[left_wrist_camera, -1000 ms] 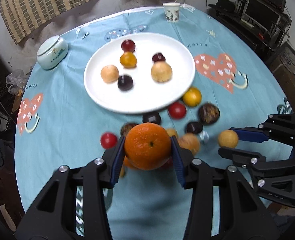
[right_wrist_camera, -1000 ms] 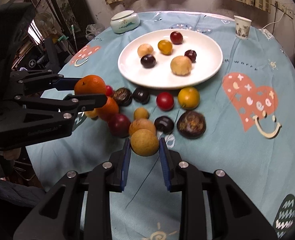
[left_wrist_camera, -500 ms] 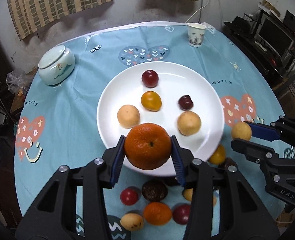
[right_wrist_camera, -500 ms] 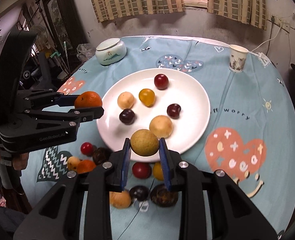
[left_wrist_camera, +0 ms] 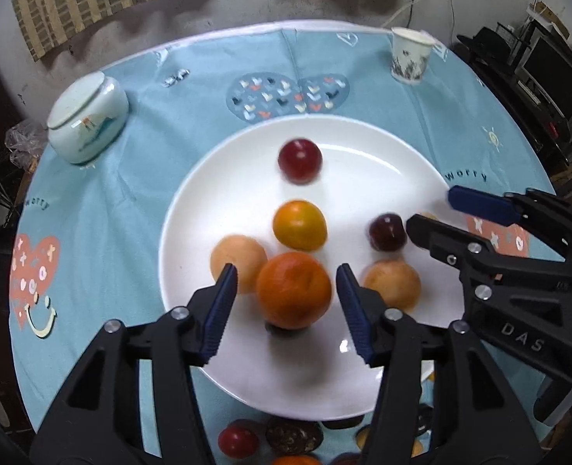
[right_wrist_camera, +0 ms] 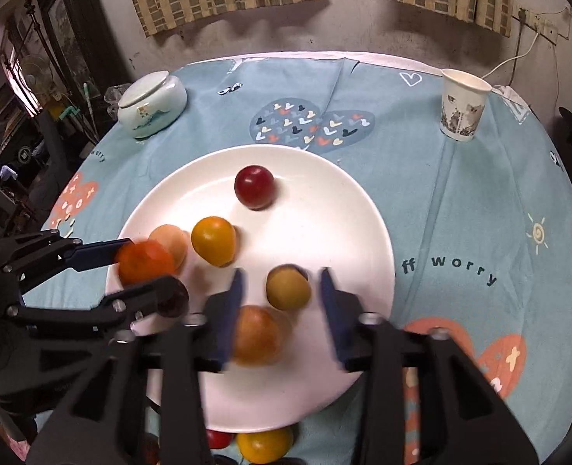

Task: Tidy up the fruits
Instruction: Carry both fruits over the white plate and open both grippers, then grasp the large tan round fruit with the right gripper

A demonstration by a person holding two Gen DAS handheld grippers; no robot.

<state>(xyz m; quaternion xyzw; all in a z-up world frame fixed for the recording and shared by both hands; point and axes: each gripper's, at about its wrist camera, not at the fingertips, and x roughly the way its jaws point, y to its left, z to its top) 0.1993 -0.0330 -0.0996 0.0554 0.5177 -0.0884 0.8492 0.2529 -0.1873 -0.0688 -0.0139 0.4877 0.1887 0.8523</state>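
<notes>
A white plate [left_wrist_camera: 363,147] on the blue tablecloth holds a red plum [left_wrist_camera: 299,161], a yellow-orange fruit [left_wrist_camera: 299,224], a dark plum [left_wrist_camera: 386,232] and two tan fruits. My left gripper [left_wrist_camera: 287,304] hangs over the plate's near half, its jaws opening. The big orange [left_wrist_camera: 293,290] lies between the pads with a gap on both sides. My right gripper [right_wrist_camera: 282,298] is over the plate's right part, jaws also opening, and the small yellow-brown fruit [right_wrist_camera: 287,286] sits free between its blurred fingers. The left gripper [right_wrist_camera: 146,267] appears at the left in the right wrist view.
A lidded ceramic jar [left_wrist_camera: 88,116] stands at the back left and a paper cup [left_wrist_camera: 410,56] at the back right. Several loose fruits [left_wrist_camera: 239,440] lie on the cloth just below the plate's near rim. Furniture crowds the table's right side.
Both grippers moved from the loose fruit pile to above the plate. Their jaws have parted: the orange and the yellow-brown fruit are no longer pinched.
</notes>
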